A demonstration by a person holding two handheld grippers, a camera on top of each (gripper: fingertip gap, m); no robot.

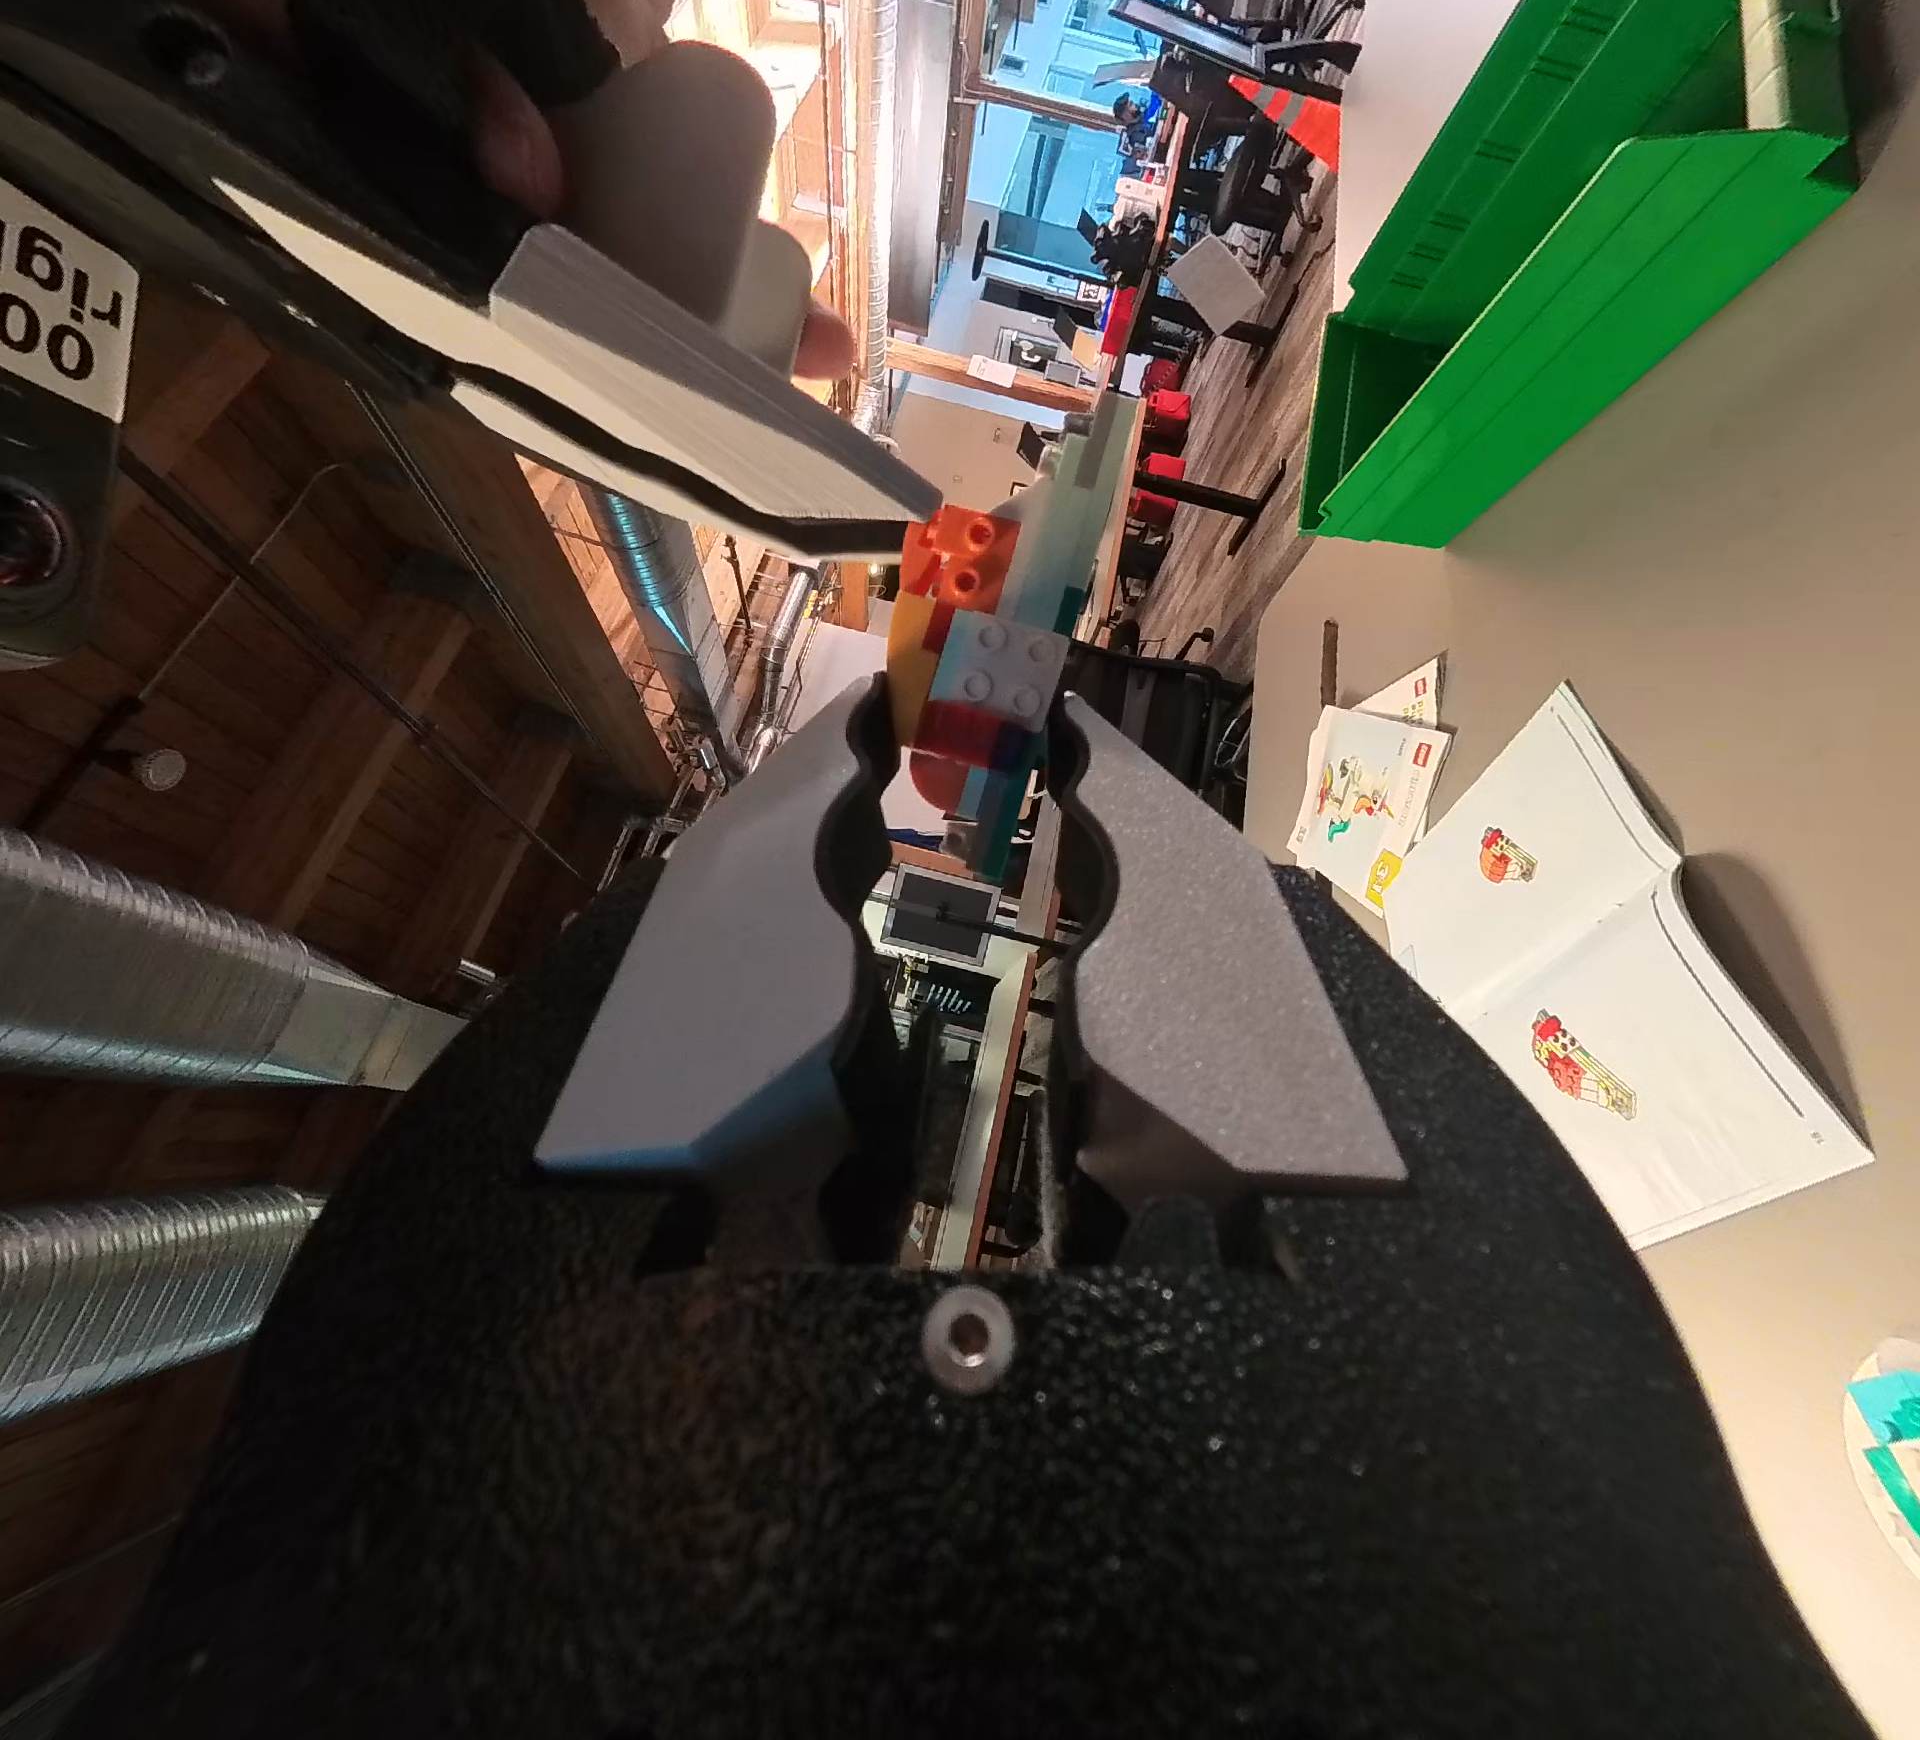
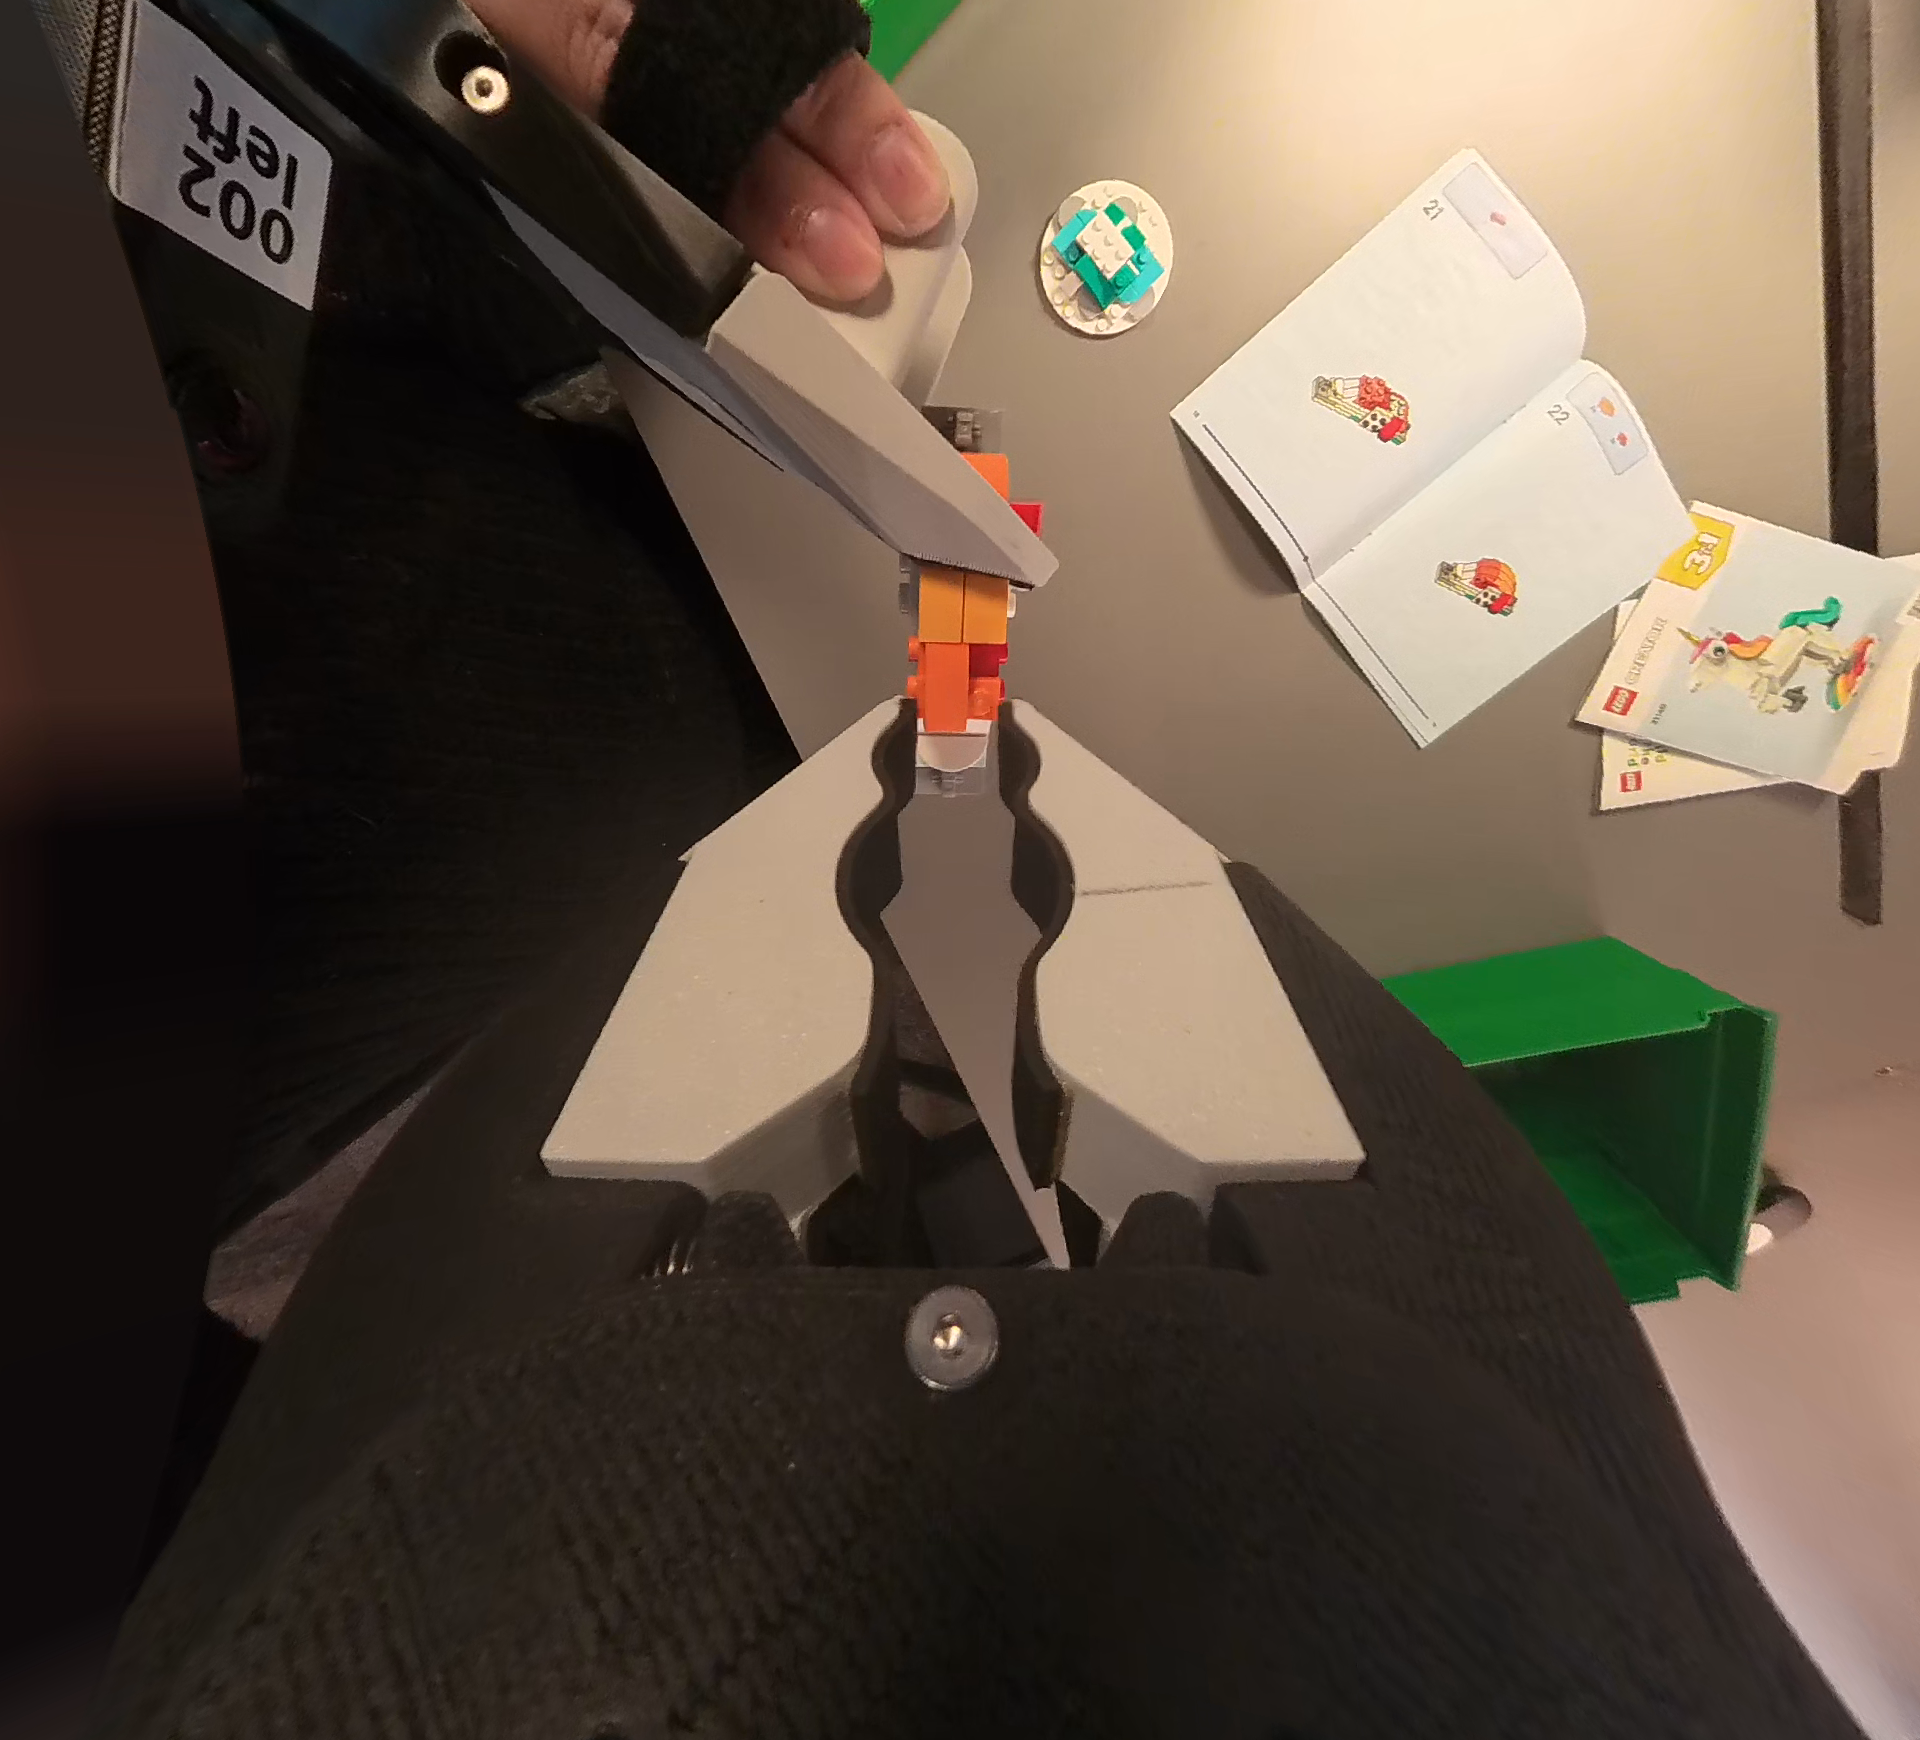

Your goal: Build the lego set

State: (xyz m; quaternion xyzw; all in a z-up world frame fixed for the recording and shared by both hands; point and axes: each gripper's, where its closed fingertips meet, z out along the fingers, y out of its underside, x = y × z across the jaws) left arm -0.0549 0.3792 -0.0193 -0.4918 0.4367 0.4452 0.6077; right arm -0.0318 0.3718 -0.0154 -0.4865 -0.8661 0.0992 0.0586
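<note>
One lego build [image 1: 977,672], orange/red/teal/grey, is held up off the table [image 1: 1662,547] between 2 grippers: left gripper [image 1: 971,714] jaws clamp its lower end, right gripper [image 2: 956,724] jaws pinch its orange/white end. In right wrist view: 1 round white plate w/ teal bricks [image 2: 1108,256] at 12 o'clock, 1 open booklet [image 2: 1423,454] at 2, 2 leaflets [image 2: 1756,662] at 3, 1 green bin [image 2: 1621,1108] at 4. Left wrist view shows 2 green bins [image 1: 1579,236] at 1–2 o'clock.
</note>
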